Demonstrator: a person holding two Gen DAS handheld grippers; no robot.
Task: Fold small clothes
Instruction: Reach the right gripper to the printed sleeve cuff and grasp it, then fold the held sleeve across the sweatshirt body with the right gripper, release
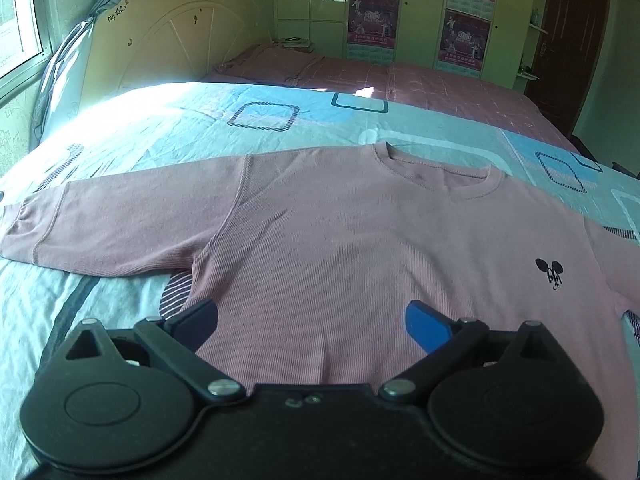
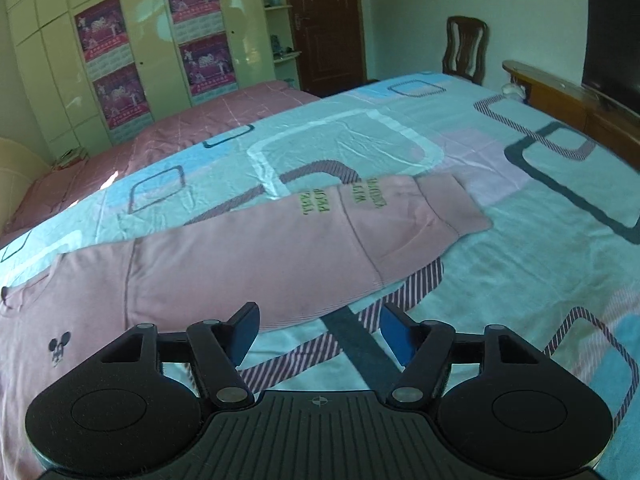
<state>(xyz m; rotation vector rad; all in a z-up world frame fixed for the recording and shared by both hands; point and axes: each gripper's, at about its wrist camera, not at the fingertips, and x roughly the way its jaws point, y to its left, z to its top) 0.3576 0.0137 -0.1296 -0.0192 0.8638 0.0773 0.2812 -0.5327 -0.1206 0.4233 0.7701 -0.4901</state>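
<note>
A pink long-sleeved top (image 1: 320, 248) lies spread flat, front up, on the bed. Its neckline (image 1: 444, 176) is at the far side and a small black mouse logo (image 1: 551, 274) marks the chest. One sleeve (image 1: 100, 224) stretches to the left. In the right wrist view the other sleeve (image 2: 280, 252) runs right to a cuff (image 2: 452, 208) with green lettering. My left gripper (image 1: 312, 320) is open and empty over the lower body of the top. My right gripper (image 2: 320, 330) is open and empty just below the right sleeve, over the sheet.
The bed has a light blue patterned sheet (image 1: 200, 120) and a pink quilt (image 1: 400, 80) behind it. A cream headboard (image 1: 168, 32) stands at the left, wardrobes (image 2: 120, 60) behind. A wooden footboard (image 2: 560, 100), a chair (image 2: 466, 48) and a dark screen (image 2: 612, 40) stand to the right.
</note>
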